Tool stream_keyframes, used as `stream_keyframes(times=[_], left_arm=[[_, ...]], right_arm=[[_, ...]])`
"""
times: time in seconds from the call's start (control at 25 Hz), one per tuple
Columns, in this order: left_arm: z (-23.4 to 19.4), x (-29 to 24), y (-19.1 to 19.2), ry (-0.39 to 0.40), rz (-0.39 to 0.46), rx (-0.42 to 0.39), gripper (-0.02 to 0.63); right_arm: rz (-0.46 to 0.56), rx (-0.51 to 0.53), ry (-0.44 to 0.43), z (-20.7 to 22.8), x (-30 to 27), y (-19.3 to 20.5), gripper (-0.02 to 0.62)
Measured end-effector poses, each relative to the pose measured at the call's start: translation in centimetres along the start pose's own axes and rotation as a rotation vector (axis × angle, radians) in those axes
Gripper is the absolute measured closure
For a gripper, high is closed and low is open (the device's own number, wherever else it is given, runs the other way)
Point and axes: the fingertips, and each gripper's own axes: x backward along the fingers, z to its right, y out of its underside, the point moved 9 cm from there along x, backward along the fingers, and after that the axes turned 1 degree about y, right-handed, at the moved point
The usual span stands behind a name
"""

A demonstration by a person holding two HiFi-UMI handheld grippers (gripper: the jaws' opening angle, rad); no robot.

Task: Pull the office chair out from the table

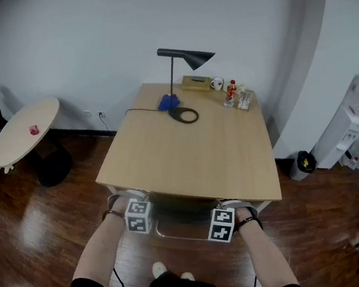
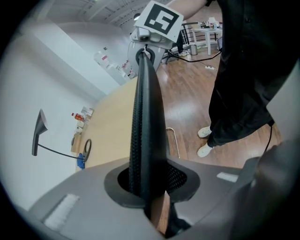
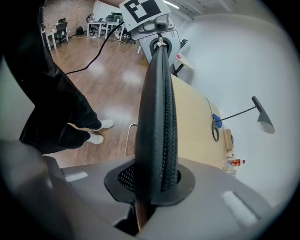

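Table (image 1: 187, 151): rectangular, pale wood-look top, smooth, matte, square edges. Stands on a dark, glossy plank floor (image 1: 41, 234).

Chair (image 1: 178, 212): tucked under the table's near edge, seat hidden, only the top of the back showing between the two grippers.
- The back is black mesh stretched in a thin, rounded frame; the mesh looks soft, the frame stiff.
- I judge it fairly heavy but free-rolling if it has casters; none are visible.
- Best hold is the rigid top rim, not the mesh, one grip towards each end so the chair comes straight out and does not swivel.
- The rim looks smooth, so the pads could slip under a jerk; a steady pull is safer.

Left gripper (image 2: 147, 187): jaws clamped on the top rim, the chair's edge (image 2: 145, 117) running straight out from between them.

Right gripper (image 3: 154, 185): likewise closed on the rim (image 3: 161, 117), towards the other end.

Lamp (image 1: 185, 57): black, thin stem, cone shade, ring base, standing towards the far edge.

Mug (image 1: 217, 83): white, near the far right corner among small boxes and bottles.
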Motion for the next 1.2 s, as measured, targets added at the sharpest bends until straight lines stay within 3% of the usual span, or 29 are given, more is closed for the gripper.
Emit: stream_keyframes(times=[0.28,0.6,0.92,1.08,1.2], left_arm=[[0.1,-0.5,-0.2,-0.013,-0.044,-0.005,0.543],[2.0,0.9,-0.9,0.04,-0.045,-0.02,0.557],[5.1,2.1,-1.5,0.048,-0.04,-0.005,0.56],[7.0,3.6,-1.6,0.089,-0.029,0.008,0.557],[8.8,4.5,-2.0,0.066,-0.024,-0.007,0.559]], right_arm=[[-0.001,0.007,-0.005,0.0,-0.2,0.2,0.554],[-0.003,-0.007,-0.031,-2.1,1.4,-0.1,0.561],[-0.009,-0.007,-0.044,-4.7,2.6,-0.4,0.561],[-0.003,-0.003,-0.074,-6.6,3.9,-1.2,0.557],[-0.007,-0.007,-0.07,-8.5,4.7,-1.3,0.558]])
